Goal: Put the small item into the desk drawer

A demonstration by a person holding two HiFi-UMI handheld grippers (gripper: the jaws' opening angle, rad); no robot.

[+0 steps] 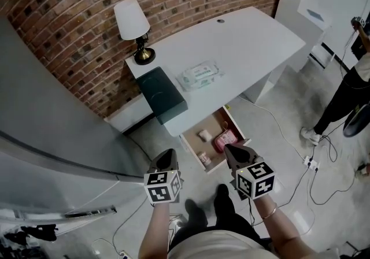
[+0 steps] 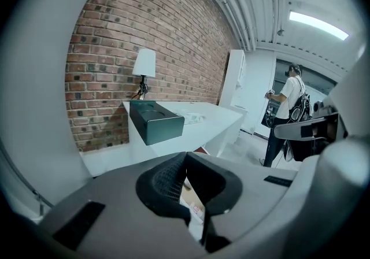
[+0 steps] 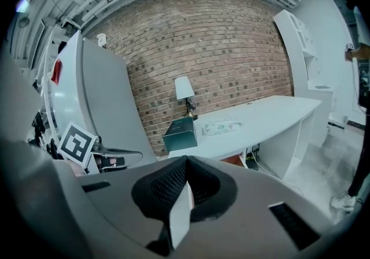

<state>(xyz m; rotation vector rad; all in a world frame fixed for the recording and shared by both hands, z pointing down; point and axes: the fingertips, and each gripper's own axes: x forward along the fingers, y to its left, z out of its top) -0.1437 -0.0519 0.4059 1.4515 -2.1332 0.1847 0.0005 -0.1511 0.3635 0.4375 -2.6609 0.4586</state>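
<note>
Small item: small pale cream block (image 1: pixel 204 134), lying inside the open light wooden drawer (image 1: pixel 191 148) toward its back, just beside a red soft pouch (image 1: pixel 225 140); finer details are too small to tell.
Other content: pale pack with pinkish mark (image 1: pixel 203 158), near the drawer front.
Drawer: pulled out from under the white desk (image 1: pixel 248 44).
Left gripper (image 1: pixel 169 152): jaws pressed together, nothing between them.
Right gripper (image 1: pixel 229 149): jaws together, empty.
</note>
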